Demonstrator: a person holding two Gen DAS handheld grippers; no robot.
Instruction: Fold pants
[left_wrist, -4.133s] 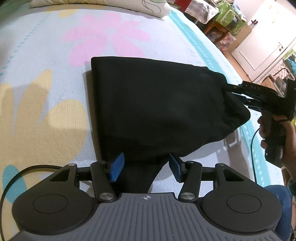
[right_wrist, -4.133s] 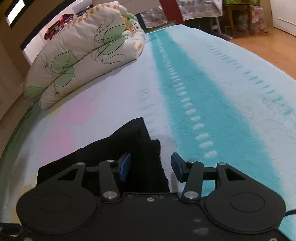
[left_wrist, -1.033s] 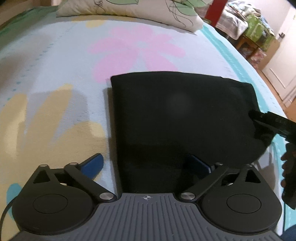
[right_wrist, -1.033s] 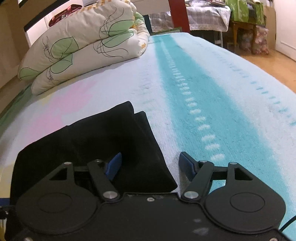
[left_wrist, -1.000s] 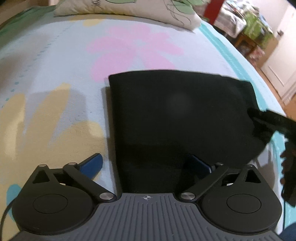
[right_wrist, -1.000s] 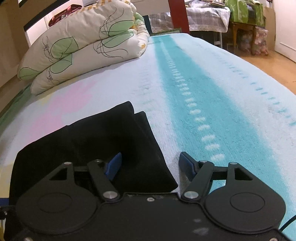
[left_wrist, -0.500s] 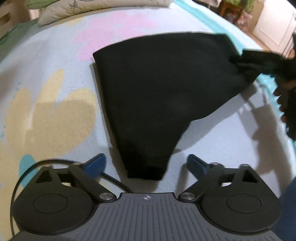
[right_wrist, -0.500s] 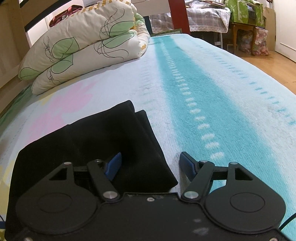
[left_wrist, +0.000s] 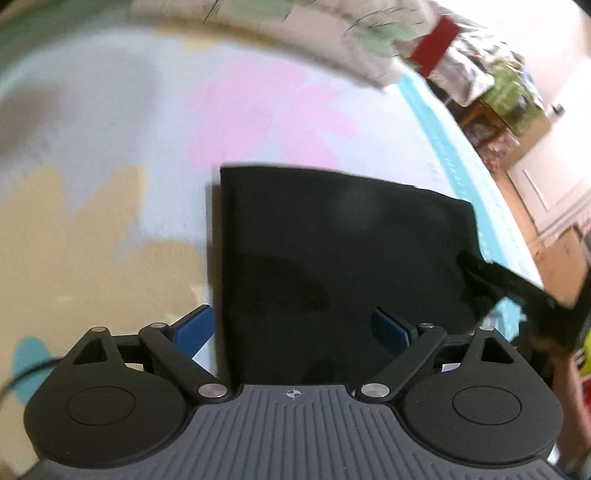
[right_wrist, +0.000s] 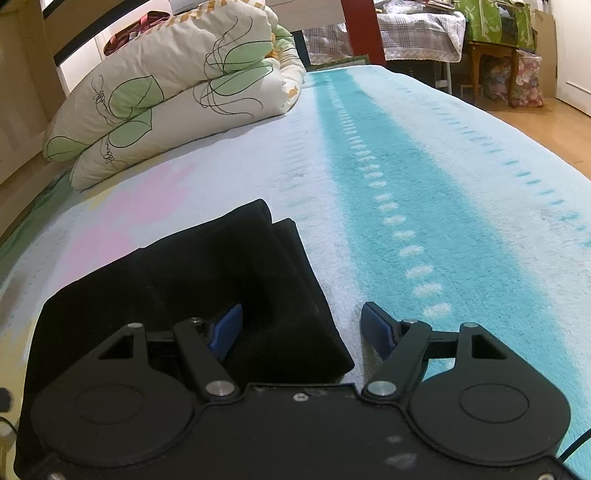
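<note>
The black pants (left_wrist: 332, 254) lie folded in a flat rectangle on the flowered bedspread (left_wrist: 110, 229). My left gripper (left_wrist: 293, 330) is open, its blue pads on either side of the near left part of the fold, with nothing held. My right gripper (right_wrist: 301, 326) is open over the right edge of the pants (right_wrist: 221, 280); its left pad rests above the cloth and its right pad above the blanket. The right gripper also shows at the pants' right edge in the left wrist view (left_wrist: 517, 284).
A folded leaf-print quilt (right_wrist: 177, 92) lies at the head of the bed. The teal stripe of the blanket (right_wrist: 424, 206) runs to the right of the pants. Beyond the bed's right edge are wooden floor (right_wrist: 546, 125), a table and bags.
The near part of the pants, hanging in a point half a second ago, now lies flat as a rectangle. My left gripper has come back low over the near edge. The right gripper stays put.
</note>
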